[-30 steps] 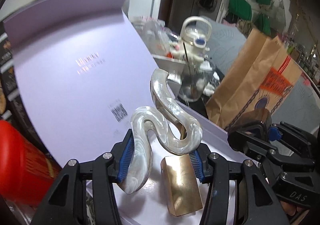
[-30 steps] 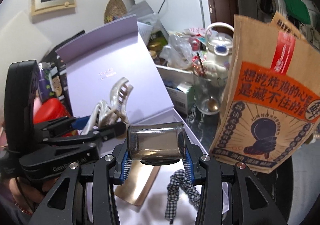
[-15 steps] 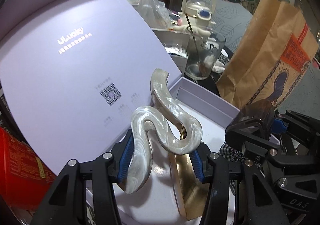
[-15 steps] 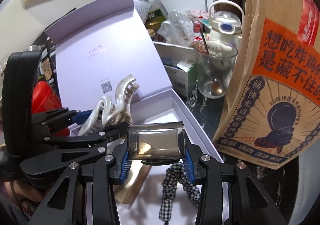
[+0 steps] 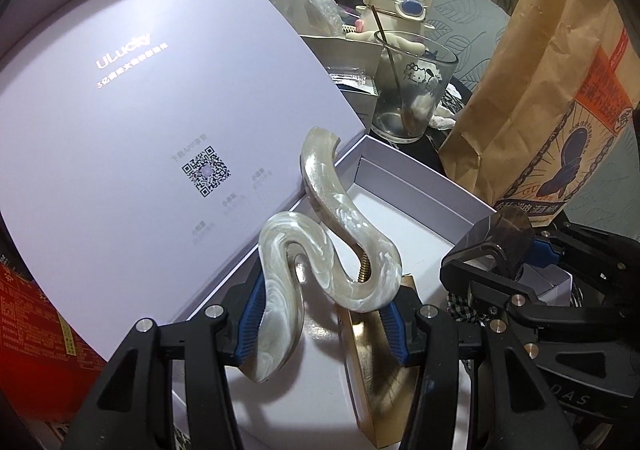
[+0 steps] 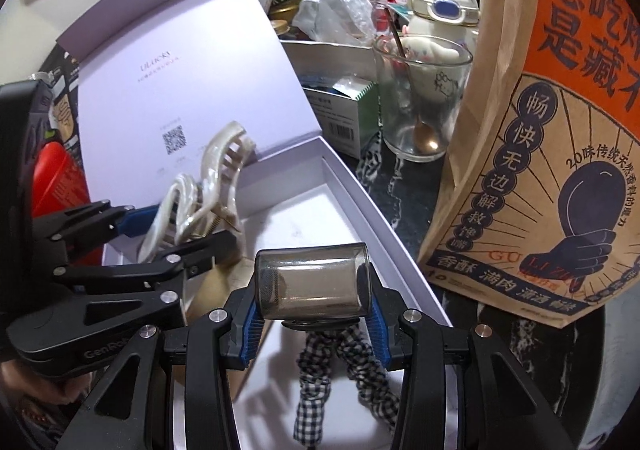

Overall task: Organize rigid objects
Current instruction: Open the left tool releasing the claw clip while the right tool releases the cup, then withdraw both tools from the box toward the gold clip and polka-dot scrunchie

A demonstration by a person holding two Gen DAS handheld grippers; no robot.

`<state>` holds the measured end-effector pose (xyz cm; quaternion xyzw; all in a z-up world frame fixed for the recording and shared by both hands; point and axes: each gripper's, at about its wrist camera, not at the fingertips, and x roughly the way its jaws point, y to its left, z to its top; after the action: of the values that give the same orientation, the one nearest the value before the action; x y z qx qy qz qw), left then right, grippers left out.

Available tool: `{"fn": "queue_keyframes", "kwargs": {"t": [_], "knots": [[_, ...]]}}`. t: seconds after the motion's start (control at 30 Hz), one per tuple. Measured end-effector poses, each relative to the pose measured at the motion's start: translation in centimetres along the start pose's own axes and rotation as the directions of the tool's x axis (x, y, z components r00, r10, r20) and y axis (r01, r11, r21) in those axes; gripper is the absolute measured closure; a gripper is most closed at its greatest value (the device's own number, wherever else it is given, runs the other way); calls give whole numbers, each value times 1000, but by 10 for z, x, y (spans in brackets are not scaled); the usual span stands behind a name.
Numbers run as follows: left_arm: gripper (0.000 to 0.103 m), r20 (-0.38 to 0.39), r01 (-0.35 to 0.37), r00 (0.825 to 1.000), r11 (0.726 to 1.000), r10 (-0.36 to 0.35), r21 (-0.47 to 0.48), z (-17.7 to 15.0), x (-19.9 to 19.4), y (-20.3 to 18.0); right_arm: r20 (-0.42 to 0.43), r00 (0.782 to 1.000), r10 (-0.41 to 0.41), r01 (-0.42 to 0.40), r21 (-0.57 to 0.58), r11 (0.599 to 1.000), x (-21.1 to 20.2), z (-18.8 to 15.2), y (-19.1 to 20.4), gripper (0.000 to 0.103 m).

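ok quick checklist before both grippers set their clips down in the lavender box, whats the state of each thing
1. Left gripper grip on the pearl claw clip: ok, both blue pads press on it.
2. Right gripper grip on the smoky grey clip: ok, clamped between the pads.
3. Lavender box open: ok, lid stands up behind it.
4. Free floor in the box: ok at the far end; nearer, a gold box and a checked scrunchie lie there.
5. Room between the two grippers: cannot tell, they look close side by side.
6. Drinking glass and paper bag outside the box: ok.

Glass (image 5: 412, 89) stands behind the open box (image 5: 420, 185), paper bag (image 5: 560, 109) to its right.
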<state>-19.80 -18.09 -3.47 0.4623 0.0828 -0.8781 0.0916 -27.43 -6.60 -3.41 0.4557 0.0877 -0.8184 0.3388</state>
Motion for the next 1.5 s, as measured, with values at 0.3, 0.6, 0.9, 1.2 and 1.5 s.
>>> {"fn": "queue_keyframes", "kwargs": {"t": [0.3,0.6,0.9,1.2,1.5], "knots": [[52,-32,-17,999,1000,17,-14,2,-2,1,-6,1000,-24,24,22,999,-3,1,-8,39],[22,-9,-79,997,996,79,-34,4,-17,5,26,999,-42,42,21,999,-17,2,-11,37],[22,33,-92,995,995,93,-25,6,-39,5,53,998,-35,33,20,999,-31,3,-6,37],[22,135,-89,987,996,91,-26,9,-83,4,142,990,-16,13,17,1000,-66,4,6,37],[22,213,-40,976,999,38,2,1,-119,-10,219,975,-41,33,37,999,-115,-3,8,37]]}}
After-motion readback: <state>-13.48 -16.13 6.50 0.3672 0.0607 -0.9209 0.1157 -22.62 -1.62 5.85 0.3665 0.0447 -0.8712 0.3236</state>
